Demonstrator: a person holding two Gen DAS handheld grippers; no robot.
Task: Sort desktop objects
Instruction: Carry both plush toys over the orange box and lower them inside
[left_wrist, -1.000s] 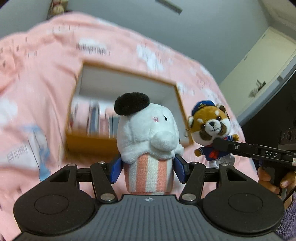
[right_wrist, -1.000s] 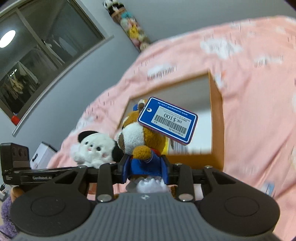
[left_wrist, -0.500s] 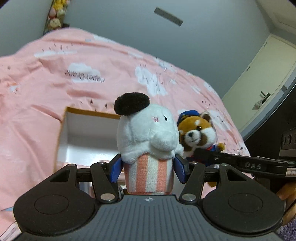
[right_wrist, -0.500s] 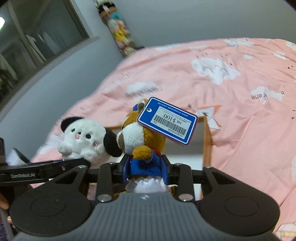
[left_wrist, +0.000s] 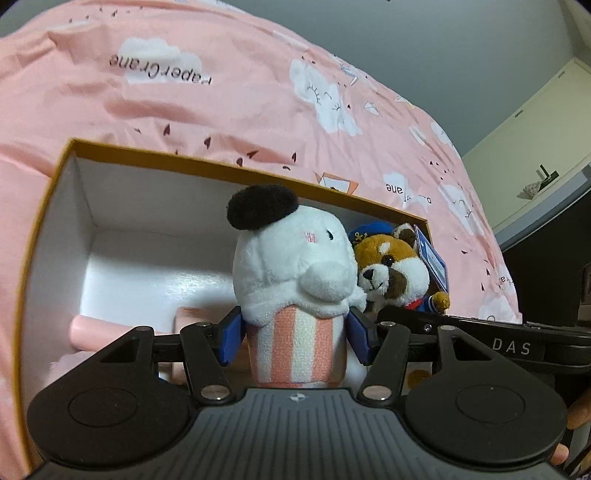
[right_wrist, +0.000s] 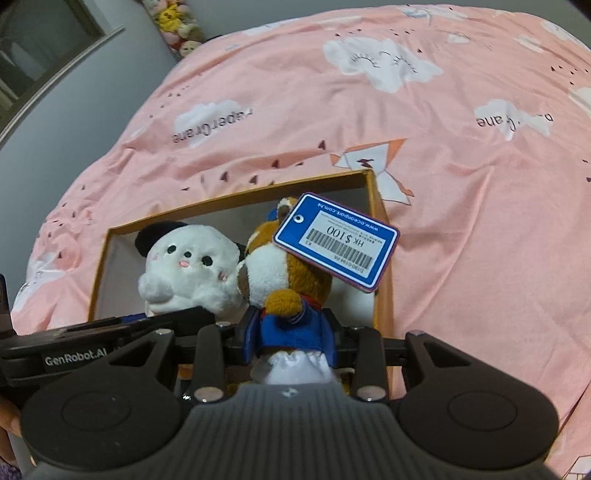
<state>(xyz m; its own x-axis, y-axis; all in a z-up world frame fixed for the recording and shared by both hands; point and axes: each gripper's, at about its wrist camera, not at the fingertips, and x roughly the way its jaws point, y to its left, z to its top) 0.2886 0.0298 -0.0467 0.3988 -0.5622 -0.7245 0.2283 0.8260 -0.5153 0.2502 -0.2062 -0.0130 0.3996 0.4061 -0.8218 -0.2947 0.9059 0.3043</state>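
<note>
My left gripper (left_wrist: 295, 334) is shut on a white plush dog (left_wrist: 291, 266) with a black ear and a pink-striped base, held upright over the open orange box (left_wrist: 44, 229). My right gripper (right_wrist: 290, 334) is shut on a brown red-panda plush (right_wrist: 291, 280) in a blue sailor suit, with a blue price tag (right_wrist: 336, 242) hanging from its head. Both toys hang side by side inside the box's outline; the white dog (right_wrist: 188, 269) shows to the left in the right wrist view, and the panda (left_wrist: 395, 273) to the right in the left wrist view.
The box has white inner walls (left_wrist: 122, 206) and sits on a pink cloud-print bedcover (right_wrist: 461, 184). A pale pink object (left_wrist: 92, 328) lies in the box behind my left fingers. Stuffed toys (right_wrist: 177, 22) stand at the far wall. A fingertip (left_wrist: 578, 417) shows at the right.
Both grippers have carried their plush toys forward and down over the box; its opening now fills the space behind the toys, and the two toys have drawn closer together.
</note>
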